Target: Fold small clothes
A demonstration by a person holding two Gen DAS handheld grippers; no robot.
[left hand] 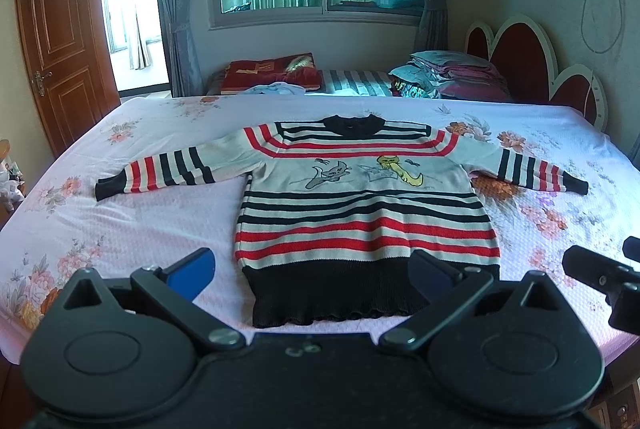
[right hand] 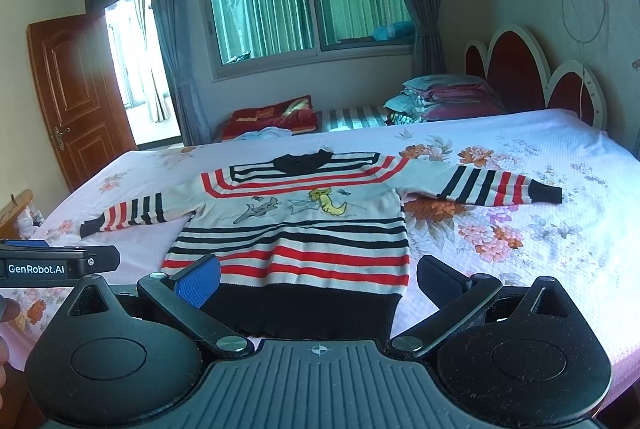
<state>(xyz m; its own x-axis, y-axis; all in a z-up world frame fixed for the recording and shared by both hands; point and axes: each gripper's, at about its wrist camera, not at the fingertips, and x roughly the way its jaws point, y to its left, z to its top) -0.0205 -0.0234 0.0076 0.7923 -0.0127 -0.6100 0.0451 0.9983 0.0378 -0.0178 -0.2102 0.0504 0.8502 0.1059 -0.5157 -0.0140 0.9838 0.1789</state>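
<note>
left claw (left hand: 314,275) spread wide, empty | right claw (right hand: 320,279) spread wide, empty

Small knit sweater (left hand: 366,205), cream with red and black stripes, black collar and hem, two cartoon figures on chest. Lies flat, face up, unfolded, both sleeves spread sideways. Hem nearest, ahead of and between the wide-parted jaws in both wrist views; collar farthest.

Sweater (left hand: 368,213): ribbed knit, matt, coarser black hem nearest the left gripper (left hand: 312,273). Bedsheet (left hand: 120,229) under it: waffle-textured cloth, floral print. Right gripper (right hand: 320,281): matt black plastic, textured blue pad (right hand: 198,281), shiny metal pivots. Door (left hand: 60,41) far left: glossy varnished wood.
</note>
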